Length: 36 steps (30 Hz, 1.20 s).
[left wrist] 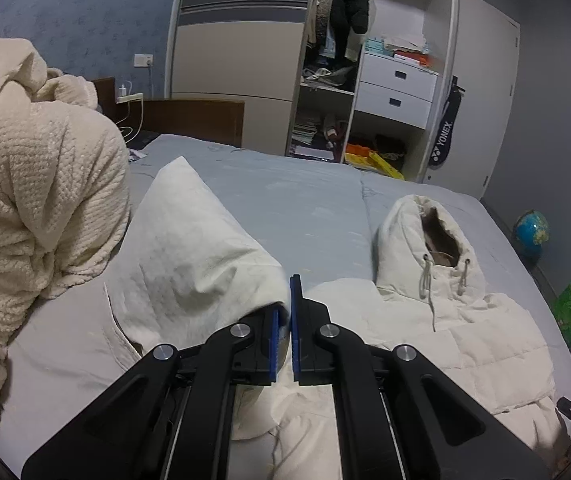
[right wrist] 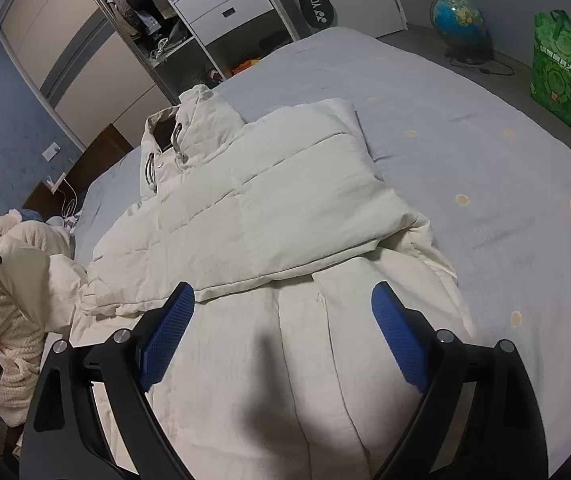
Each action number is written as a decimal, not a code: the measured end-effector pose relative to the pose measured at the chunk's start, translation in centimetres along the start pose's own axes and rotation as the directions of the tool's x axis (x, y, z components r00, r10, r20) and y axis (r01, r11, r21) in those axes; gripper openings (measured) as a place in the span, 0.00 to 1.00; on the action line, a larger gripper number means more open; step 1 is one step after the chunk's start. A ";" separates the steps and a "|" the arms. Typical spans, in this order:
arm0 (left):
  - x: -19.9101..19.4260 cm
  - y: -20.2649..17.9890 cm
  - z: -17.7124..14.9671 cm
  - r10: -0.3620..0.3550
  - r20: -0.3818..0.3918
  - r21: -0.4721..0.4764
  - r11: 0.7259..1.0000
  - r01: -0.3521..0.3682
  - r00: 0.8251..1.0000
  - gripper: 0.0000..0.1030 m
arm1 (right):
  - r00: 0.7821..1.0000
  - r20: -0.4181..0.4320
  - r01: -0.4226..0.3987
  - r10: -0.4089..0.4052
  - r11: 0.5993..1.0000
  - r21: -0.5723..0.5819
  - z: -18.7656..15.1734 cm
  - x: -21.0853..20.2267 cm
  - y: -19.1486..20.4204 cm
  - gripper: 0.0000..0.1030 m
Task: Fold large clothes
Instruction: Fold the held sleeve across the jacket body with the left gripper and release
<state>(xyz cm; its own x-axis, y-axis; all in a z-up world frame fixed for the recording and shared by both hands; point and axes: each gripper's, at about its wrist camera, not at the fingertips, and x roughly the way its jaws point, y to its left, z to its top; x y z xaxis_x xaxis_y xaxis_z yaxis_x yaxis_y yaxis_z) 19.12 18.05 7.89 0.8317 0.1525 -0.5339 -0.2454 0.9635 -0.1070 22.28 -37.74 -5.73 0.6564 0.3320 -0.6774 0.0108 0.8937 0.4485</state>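
Bed [right wrist: 445,128]: grey-blue sheet, serving as the folding surface.

Coat [right wrist: 269,208]: cream, padded, hooded; laid flat on the bed, hood [right wrist: 189,120] toward the wardrobe [left wrist: 241,40]. One sleeve [right wrist: 325,184] lies folded across the chest, likely the first fold.

Robe [left wrist: 33,184]: cream, waffle-textured, heaped beside the coat, probably awaiting its turn.

Other sleeve [left wrist: 189,240]: raised off the bed, evidently to be carried over the body.

Left gripper [left wrist: 284,320]: fingers pressed nearly together, pinching that sleeve's end.

Right gripper [right wrist: 283,336]: fingers spread wide above the coat's lower half, holding nothing; judged ready to steady or take the hem.
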 end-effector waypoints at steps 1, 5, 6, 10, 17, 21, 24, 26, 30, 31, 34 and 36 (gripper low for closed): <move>-0.1 -0.3 0.1 -0.003 0.000 0.005 1.000 0.003 1.000 0.04 | 1.000 0.000 -0.001 0.001 1.000 0.001 0.0 0.0 0.0 0.84; -0.4 -1.6 0.2 -0.015 0.002 0.025 1.000 0.015 1.000 0.04 | 1.000 0.003 -0.008 0.008 1.000 0.004 0.1 -0.1 -0.1 0.84; -0.5 -2.0 0.2 -0.018 0.002 0.032 0.999 0.018 1.000 0.04 | 1.000 0.004 -0.009 0.009 1.000 0.008 0.1 -0.1 -0.2 0.84; -0.5 -3.7 0.0 -0.037 -0.001 0.050 0.998 0.037 0.999 0.04 | 1.000 0.009 -0.016 0.015 1.000 0.024 0.1 -0.1 -0.5 0.84; -0.9 -8.2 -1.1 -0.104 -0.016 0.085 0.991 0.105 0.994 0.04 | 1.000 0.013 -0.025 0.024 0.999 0.040 0.2 -0.1 -0.9 0.84; -0.7 -11.4 -2.6 -0.160 -0.051 0.099 0.981 0.165 0.986 0.04 | 0.999 0.016 -0.029 0.029 0.998 0.049 0.3 -0.2 -1.0 0.84; -0.1 -13.4 -3.8 -0.185 -0.081 0.105 0.976 0.193 0.979 0.04 | 0.999 0.019 -0.034 0.033 0.998 0.056 0.3 -0.4 -1.2 0.84; 0.3 -14.5 -4.8 -0.198 -0.102 0.108 0.972 0.208 0.975 0.04 | 0.999 0.020 -0.037 0.036 0.997 0.062 0.3 -0.4 -1.4 0.84; 1.8 -16.6 -6.4 -0.219 -0.155 0.105 0.966 0.236 0.963 0.05 | 0.999 0.022 -0.041 0.039 0.997 0.072 0.4 -0.5 -1.6 0.84; 2.2 -16.8 -6.7 -0.224 -0.169 0.100 0.965 0.243 0.960 0.05 | 0.999 0.021 -0.041 0.040 0.997 0.072 0.4 -0.4 -1.6 0.84; 3.5 -18.0 -8.0 -0.245 -0.219 0.065 0.962 0.264 0.945 0.08 | 0.999 0.021 -0.043 0.041 0.997 0.070 0.4 -0.4 -1.5 0.84; 4.5 -18.8 -8.9 -0.252 -0.253 0.047 0.961 0.272 0.934 0.09 | 0.999 0.020 -0.043 0.041 0.997 0.071 0.4 -0.4 -1.6 0.84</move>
<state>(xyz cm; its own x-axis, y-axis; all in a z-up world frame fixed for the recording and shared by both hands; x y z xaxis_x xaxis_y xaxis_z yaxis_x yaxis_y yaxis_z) 23.03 -1.29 0.05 0.7126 -0.1563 -0.6840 0.0138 0.9778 -0.2091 22.34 -39.37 -5.94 0.6711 0.3626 -0.6466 0.0366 0.8549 0.5175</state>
